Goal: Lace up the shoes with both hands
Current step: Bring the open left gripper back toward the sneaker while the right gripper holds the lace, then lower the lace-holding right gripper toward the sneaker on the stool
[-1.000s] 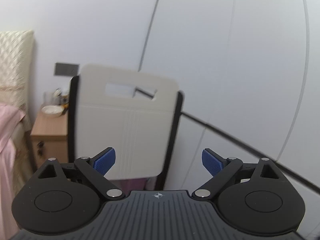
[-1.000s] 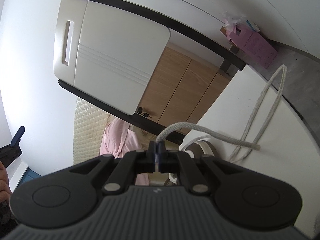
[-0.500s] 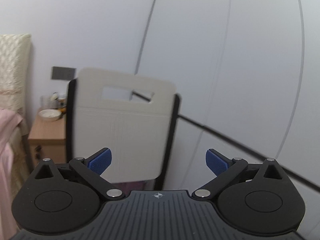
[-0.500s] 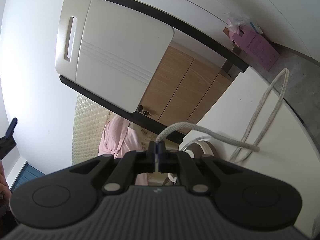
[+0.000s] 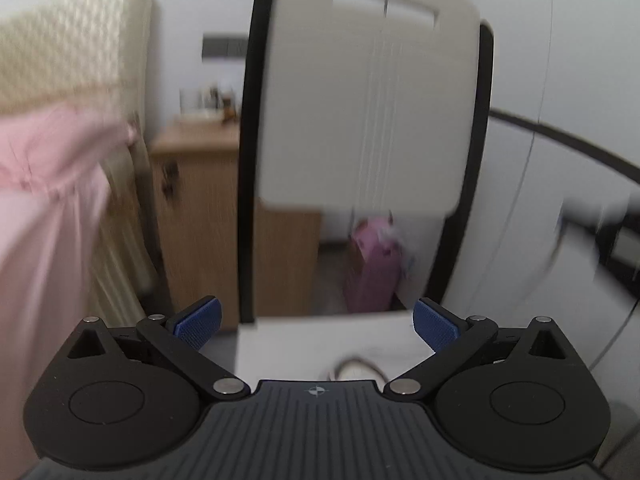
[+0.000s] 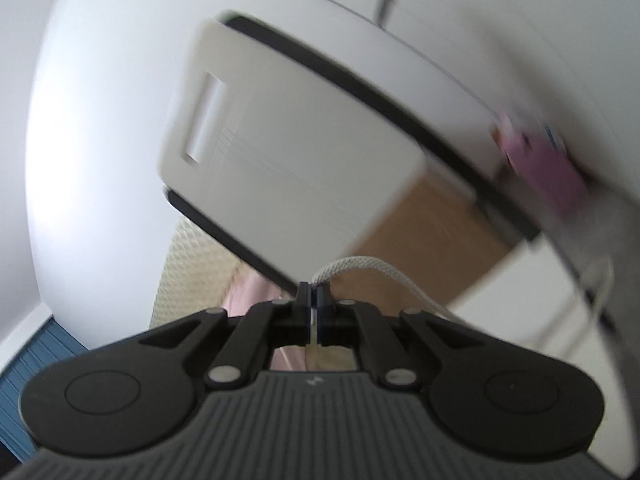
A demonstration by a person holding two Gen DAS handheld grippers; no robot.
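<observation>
Pinching the thick off-white woven shoelace (image 6: 362, 265) between shut jaws, the right gripper (image 6: 311, 294) trails it rightward to the white bench (image 6: 516, 280), while the left gripper (image 5: 316, 322), jaws wide and empty, points over the pale shoe (image 5: 356, 370) just below it.

- A white chair back (image 5: 368, 92) with a black frame stands beyond the white desk (image 5: 320, 340); a slot-shaped handle opening (image 5: 384, 4) is cut near its top.
- A wooden bedside cabinet (image 5: 196, 208) sits left of the chair, with blurred small items (image 5: 208, 100) on top.
- A dark wall switch plate (image 5: 224, 45) hangs above the cabinet.
- A cream quilted headboard (image 5: 76, 36) fills the upper left, and pink fabric (image 5: 44, 200) drapes below it.
- A pink box (image 5: 374, 268) sits on the floor behind the chair.
- In the right wrist view, a blue slatted surface (image 6: 36, 364) shows at the lower left corner.
</observation>
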